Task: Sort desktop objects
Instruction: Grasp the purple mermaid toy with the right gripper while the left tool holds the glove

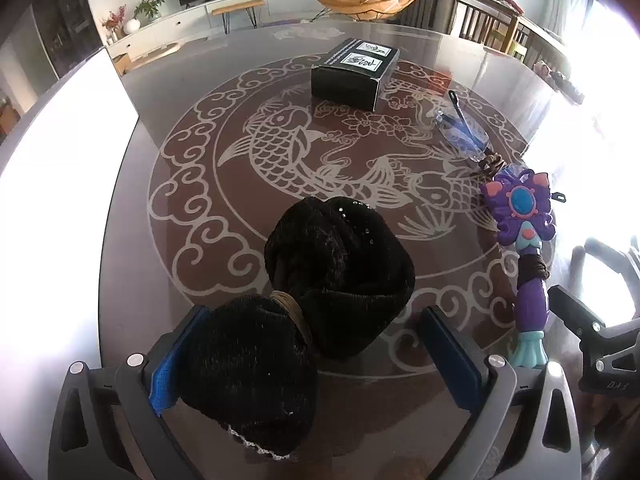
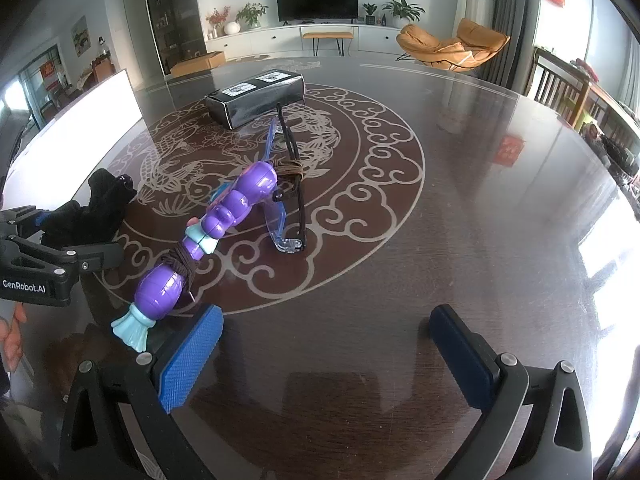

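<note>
Worktop (image 1: 168, 168), round, dark, carp pattern. Black box (image 1: 352, 74) at 12 o'clock, far side. Black knit bundle (image 1: 320, 288) at 6 o'clock, lying between spread fingers of left claw (image 1: 316, 356), released, nothing pinched. Purple toy wand (image 2: 208, 236) at 4 o'clock; glasses (image 2: 288, 184) just beyond. Right claw (image 2: 324, 356) released, empty. Step, by my reading: bundle pickup. Next: left fingers close on tied middle.

You're working in a home living room: beyond your round table (image 2: 460, 184), a television (image 2: 317, 1) sits on a white cabinet (image 2: 288, 38) at twelve o'clock, potted plants (image 2: 400, 10) beside it, an orange lounge chair (image 2: 452, 46) at one o'clock
</note>
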`<state>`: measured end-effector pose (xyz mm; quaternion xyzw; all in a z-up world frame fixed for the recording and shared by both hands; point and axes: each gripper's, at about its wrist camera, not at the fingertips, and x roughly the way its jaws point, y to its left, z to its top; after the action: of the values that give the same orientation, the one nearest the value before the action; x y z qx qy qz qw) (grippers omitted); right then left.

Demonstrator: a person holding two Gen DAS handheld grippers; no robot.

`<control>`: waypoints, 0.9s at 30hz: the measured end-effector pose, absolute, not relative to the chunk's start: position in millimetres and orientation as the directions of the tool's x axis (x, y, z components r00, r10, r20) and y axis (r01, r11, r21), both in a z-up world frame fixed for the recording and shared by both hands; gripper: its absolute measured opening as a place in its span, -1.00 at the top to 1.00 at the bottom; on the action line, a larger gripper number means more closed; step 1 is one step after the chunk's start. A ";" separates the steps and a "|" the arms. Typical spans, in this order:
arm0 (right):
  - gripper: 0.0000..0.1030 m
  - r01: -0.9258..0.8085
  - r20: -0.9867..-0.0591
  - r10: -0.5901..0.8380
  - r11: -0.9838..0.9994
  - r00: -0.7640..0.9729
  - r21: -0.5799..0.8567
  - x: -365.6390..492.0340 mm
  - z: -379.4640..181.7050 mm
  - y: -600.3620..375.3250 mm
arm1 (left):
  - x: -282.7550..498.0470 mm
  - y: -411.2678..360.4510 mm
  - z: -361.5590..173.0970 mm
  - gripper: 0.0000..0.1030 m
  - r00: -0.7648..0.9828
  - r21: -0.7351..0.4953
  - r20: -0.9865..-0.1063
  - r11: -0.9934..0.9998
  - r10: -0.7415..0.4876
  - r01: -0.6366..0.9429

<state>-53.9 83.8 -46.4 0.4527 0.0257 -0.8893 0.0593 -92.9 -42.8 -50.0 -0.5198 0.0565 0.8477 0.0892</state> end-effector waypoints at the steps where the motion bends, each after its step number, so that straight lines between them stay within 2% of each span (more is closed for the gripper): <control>1: -1.00 0.129 -0.808 -0.081 -0.992 -0.583 0.007 -53.9 -46.6 83.7 | -100.0 -50.9 -46.0 -1.00 -0.450 0.000 -0.888 -0.977 0.098 -0.213; 6: -1.00 0.129 -0.806 -0.093 -0.991 -0.585 0.021 -54.6 -46.5 84.4 | -95.9 -51.3 -47.6 -1.00 -0.502 -0.001 -0.858 -0.977 0.110 -0.213; 9: -1.00 0.134 -0.756 -0.189 -0.982 -0.627 0.134 -46.5 -37.5 99.4 | -100.3 -53.7 -50.3 -1.00 -0.505 0.001 -0.856 -0.977 0.109 -0.214; 10: -1.00 0.106 -0.746 -0.189 -0.982 -0.638 0.157 -43.0 -34.8 104.9 | -97.4 -56.1 -47.9 -0.60 -0.521 0.003 -0.848 -0.981 0.100 -0.193; 11: -1.00 0.071 -0.749 -0.188 -0.980 -0.635 0.186 -40.6 -33.1 109.5 | -94.9 -57.8 -45.4 -0.29 -0.545 0.002 -0.832 -0.983 0.099 -0.182; 12: -1.00 0.045 -0.750 -0.230 -0.965 -0.620 0.258 -38.3 -32.2 113.3 | -90.6 -58.4 -42.1 0.07 -0.560 -0.010 -0.820 -0.982 0.117 -0.190; 13: -1.00 0.037 -0.745 -0.275 -0.947 -0.608 0.319 -37.6 -31.9 113.3 | -86.2 -57.2 -39.9 0.21 -0.559 -0.023 -0.819 -0.980 0.131 -0.197; 15: -0.97 0.028 -0.752 -0.322 -0.927 -0.575 0.375 -42.0 -32.1 101.2 | -79.2 -59.0 -38.3 0.25 -0.563 -0.040 -0.813 -0.979 0.149 -0.201; 18: -0.68 0.072 -0.789 -0.356 -0.925 -0.500 0.372 -61.9 -34.8 56.7 | -61.3 -59.9 -32.4 0.26 -0.596 -0.015 -0.793 -0.981 0.128 -0.191; 22: -0.45 0.079 -0.842 -0.203 -0.979 -0.501 0.189 -90.9 -34.4 4.2 | -48.0 -64.0 -29.0 0.26 -0.595 -0.018 -0.795 -0.984 0.120 -0.175; 24: 0.02 0.082 -0.849 -0.139 -0.990 -0.510 0.112 -100.8 -35.0 -10.9 | -44.9 -70.4 -31.7 0.26 -0.588 -0.031 -0.799 -0.986 0.124 -0.165; 25: 0.50 0.087 -0.849 -0.125 -0.992 -0.513 0.094 -103.4 -34.9 -15.7 | -49.6 -72.5 -34.3 0.26 -0.586 -0.039 -0.800 -0.986 0.128 -0.162; 26: 0.59 0.093 -0.849 -0.140 -0.990 -0.509 0.108 -101.2 -37.2 -16.5 | -52.6 -75.2 -36.7 0.26 -0.589 -0.044 -0.797 -0.986 0.132 -0.160; 27: 0.59 0.101 -0.848 -0.161 -0.987 -0.505 0.127 -98.2 -37.0 -12.6 | -48.8 -78.2 -35.4 0.26 -0.596 -0.051 -0.791 -0.985 0.140 -0.163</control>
<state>-98.2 -12.6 -37.0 0.4920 -0.0306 -0.8668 0.0754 -48.8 -78.2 -35.4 -0.4414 0.0131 0.8932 0.0846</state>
